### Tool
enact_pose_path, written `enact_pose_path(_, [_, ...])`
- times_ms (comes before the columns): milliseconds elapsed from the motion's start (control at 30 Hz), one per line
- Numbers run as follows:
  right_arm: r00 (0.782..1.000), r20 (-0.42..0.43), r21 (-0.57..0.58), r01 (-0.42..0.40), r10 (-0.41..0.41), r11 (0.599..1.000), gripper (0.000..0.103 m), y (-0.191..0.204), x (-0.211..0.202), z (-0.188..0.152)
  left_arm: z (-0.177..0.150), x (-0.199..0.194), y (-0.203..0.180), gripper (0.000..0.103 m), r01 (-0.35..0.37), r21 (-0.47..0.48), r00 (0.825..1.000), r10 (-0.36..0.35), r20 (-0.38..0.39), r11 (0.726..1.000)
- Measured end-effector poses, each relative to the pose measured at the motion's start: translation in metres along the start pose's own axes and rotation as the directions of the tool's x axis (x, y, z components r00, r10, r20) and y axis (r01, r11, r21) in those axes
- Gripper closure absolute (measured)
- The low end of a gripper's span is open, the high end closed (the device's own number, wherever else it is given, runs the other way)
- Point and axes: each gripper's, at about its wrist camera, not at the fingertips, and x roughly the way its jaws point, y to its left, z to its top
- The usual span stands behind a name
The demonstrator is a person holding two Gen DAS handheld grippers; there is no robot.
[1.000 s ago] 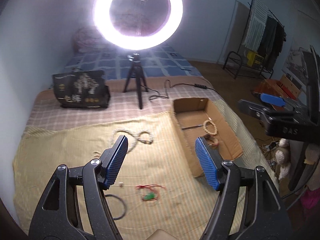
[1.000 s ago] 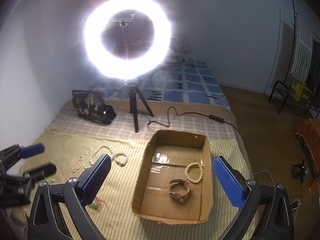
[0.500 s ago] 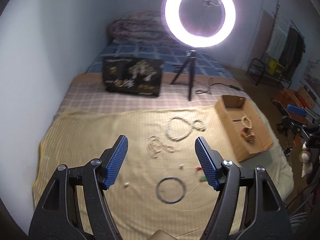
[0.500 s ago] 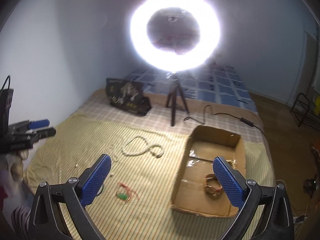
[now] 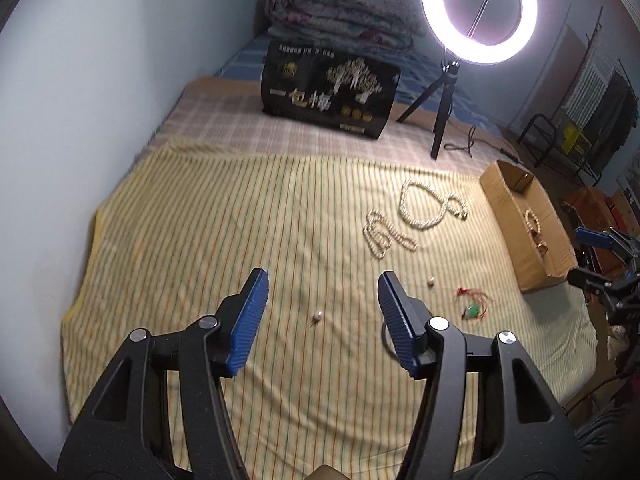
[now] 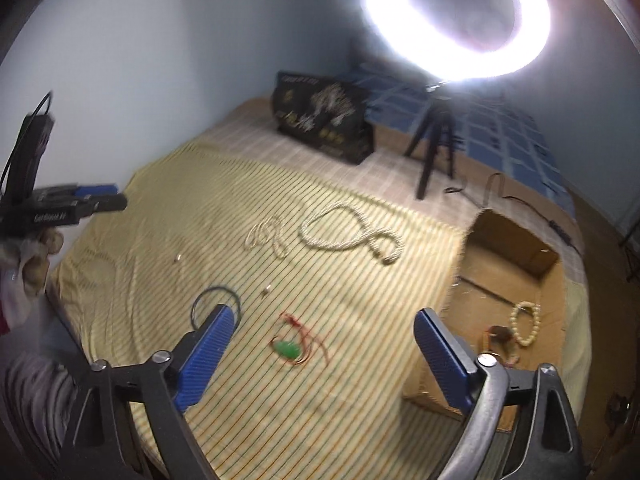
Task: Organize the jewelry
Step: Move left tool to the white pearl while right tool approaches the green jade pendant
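Both tools had just been closing a bit but were empty: left tool (image 5: 320,298) over a tiny pearl stud (image 5: 317,315) on the bed's striped blanket (image 5: 224,216), right tool (image 6: 324,332) above the green pendant (image 6: 287,348). Light, snaggy cord; I'd pinch the stone itself.

dark ring (image 6: 216,303) — part-hidden by tool | small beads (image 6: 265,290) — blurred

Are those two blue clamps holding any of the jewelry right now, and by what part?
Nothing is held. The left gripper and right gripper are both open, jaws just narrowing, over the small pearl and the green pendant.
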Motion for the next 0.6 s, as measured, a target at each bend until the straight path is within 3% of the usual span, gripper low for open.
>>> enact_pose_path(67, [0.999, -0.023, -0.028, -0.024, 0.024, 0.999, 0.021, 0.006, 0.009, -0.004, -0.005, 0.008, 0.002, 0.053, 0.01, -0.002, 1.0, -0.01, -0.019, 1.0])
enact_pose_path(333, [0.986, -0.138, -0.106, -0.109, 0.094, 0.988, 0.046, 0.02, 0.052, -0.025, -0.024, 0.043, 0.002, 0.058, 0.05, 0.019, 0.996, -0.048, -0.081, 0.999])
enact_pose_path(600, [0.971, -0.209, -0.111, -0.143, 0.117, 0.984, 0.047, 0.021, 0.092, -0.044, -0.038, 0.075, 0.002, 0.058, 0.059, 0.031, 0.989, -0.054, -0.137, 0.998])
